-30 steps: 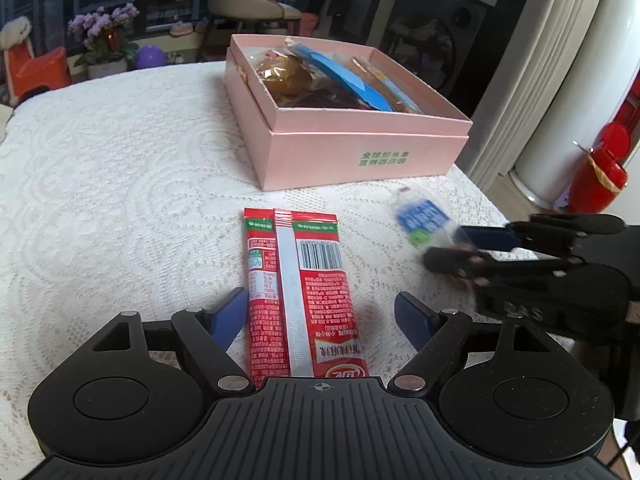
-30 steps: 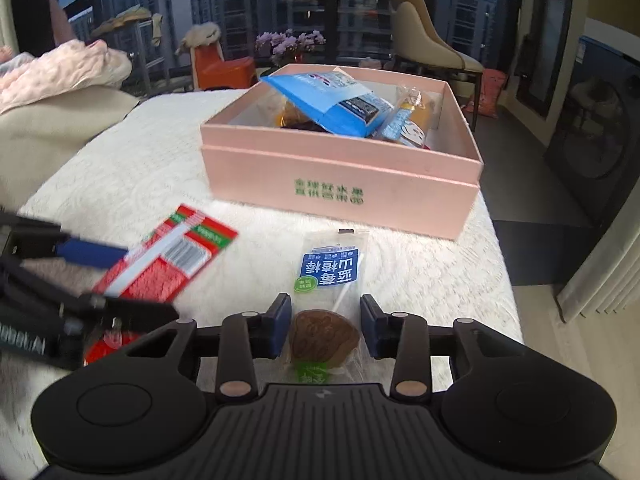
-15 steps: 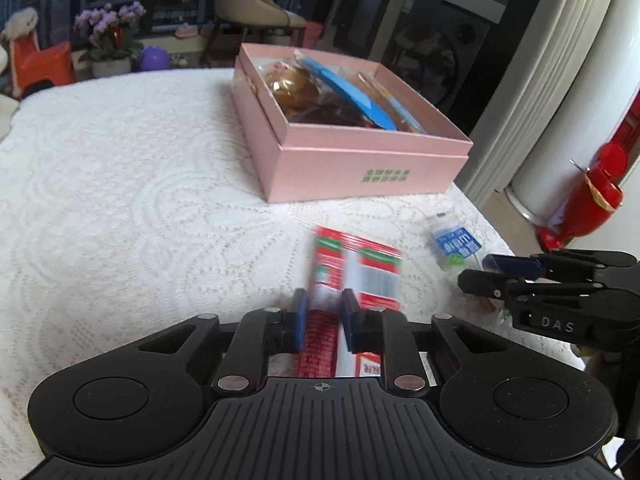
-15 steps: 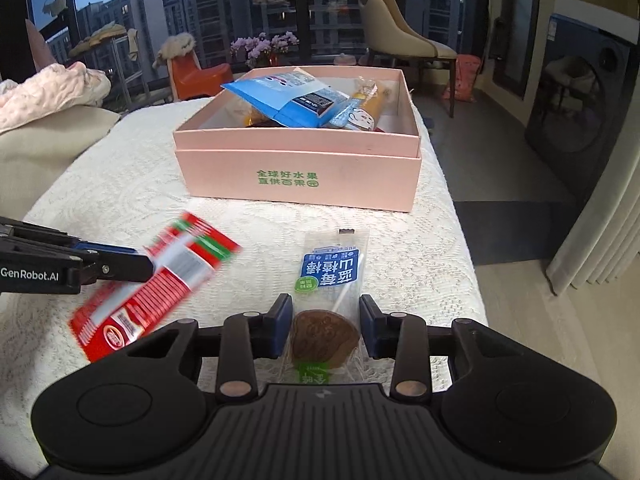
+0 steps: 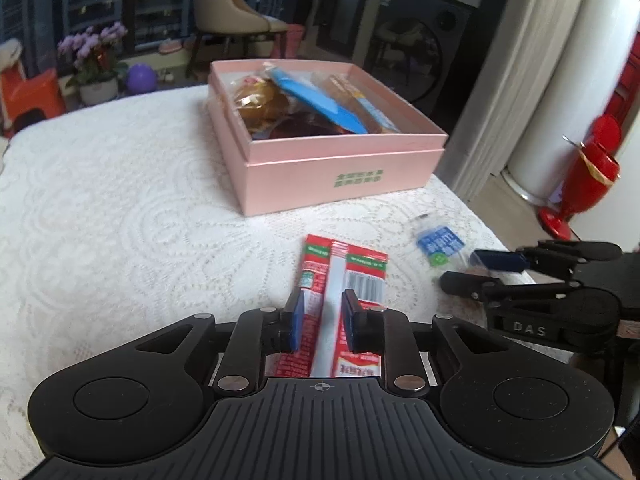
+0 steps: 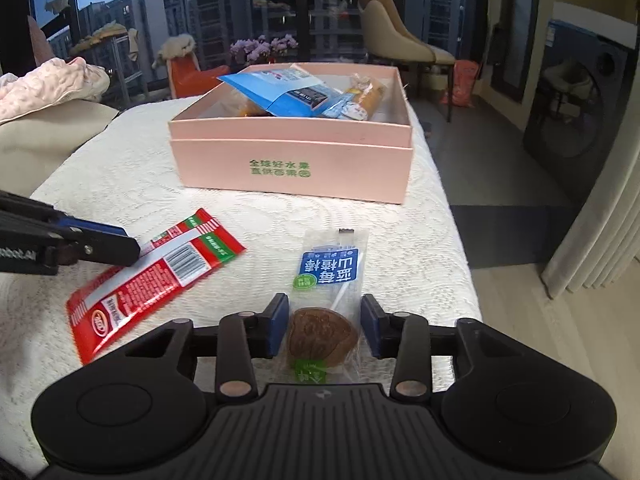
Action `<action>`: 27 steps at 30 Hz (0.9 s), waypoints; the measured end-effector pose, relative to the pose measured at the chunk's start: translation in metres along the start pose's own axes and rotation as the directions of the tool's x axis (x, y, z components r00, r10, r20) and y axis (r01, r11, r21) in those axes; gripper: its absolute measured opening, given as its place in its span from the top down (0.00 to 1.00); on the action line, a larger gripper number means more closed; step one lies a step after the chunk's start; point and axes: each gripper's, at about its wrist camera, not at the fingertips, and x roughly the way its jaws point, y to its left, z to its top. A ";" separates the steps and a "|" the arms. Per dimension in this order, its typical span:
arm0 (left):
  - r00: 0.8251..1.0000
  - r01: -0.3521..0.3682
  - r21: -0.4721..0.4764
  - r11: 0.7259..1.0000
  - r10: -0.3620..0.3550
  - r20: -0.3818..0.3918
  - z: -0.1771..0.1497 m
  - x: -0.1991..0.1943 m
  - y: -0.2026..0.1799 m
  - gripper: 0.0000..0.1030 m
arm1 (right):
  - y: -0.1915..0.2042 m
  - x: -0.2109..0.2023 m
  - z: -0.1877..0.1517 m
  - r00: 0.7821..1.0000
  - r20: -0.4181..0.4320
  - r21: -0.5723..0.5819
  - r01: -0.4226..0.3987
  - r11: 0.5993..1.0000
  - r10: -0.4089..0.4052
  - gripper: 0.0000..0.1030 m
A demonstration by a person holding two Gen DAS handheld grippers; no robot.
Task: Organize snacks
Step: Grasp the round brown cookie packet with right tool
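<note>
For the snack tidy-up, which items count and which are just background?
Job: flat red foil snack packet, clear lollipop wrapper with blue label, open pink cardboard box.

Lying about: purple potted flowers, beige chair, red floor ornament.

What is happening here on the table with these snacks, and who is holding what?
A person works two tools on a lace-covered table. The left hand-held gripper is clamped on the red snack packet; its jaws are easing open slightly. The right hand-held gripper straddles the clear lollipop packet with a blue label, its jaws opening, pads apart from the wrapper. Behind them, the open pink box already holds several snacks.
</note>
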 end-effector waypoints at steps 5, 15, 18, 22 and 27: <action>0.999 0.026 0.146 0.989 -0.021 -0.038 -0.008 0.009 -0.022 0.73 | -0.011 0.005 -0.007 0.999 0.036 0.051 0.021 0.998 -0.023 0.28; 0.998 0.049 0.253 0.966 -0.035 -0.060 -0.010 0.018 -0.041 0.59 | -0.010 0.006 -0.008 0.999 0.044 0.042 0.004 0.999 -0.005 0.20; 0.999 0.016 0.206 0.978 -0.008 -0.039 -0.007 0.016 -0.032 0.61 | -0.010 0.006 -0.008 0.999 0.044 0.041 0.004 0.999 -0.006 0.20; 0.998 -0.049 0.195 0.980 0.056 -0.028 -0.004 0.020 -0.021 0.59 | -0.010 0.006 -0.008 0.999 0.045 0.040 0.005 0.999 -0.006 0.20; 0.999 -0.043 0.154 0.987 0.047 -0.021 0.002 0.025 -0.015 0.59 | -0.007 0.007 -0.008 0.999 0.043 0.029 0.024 0.999 -0.026 0.20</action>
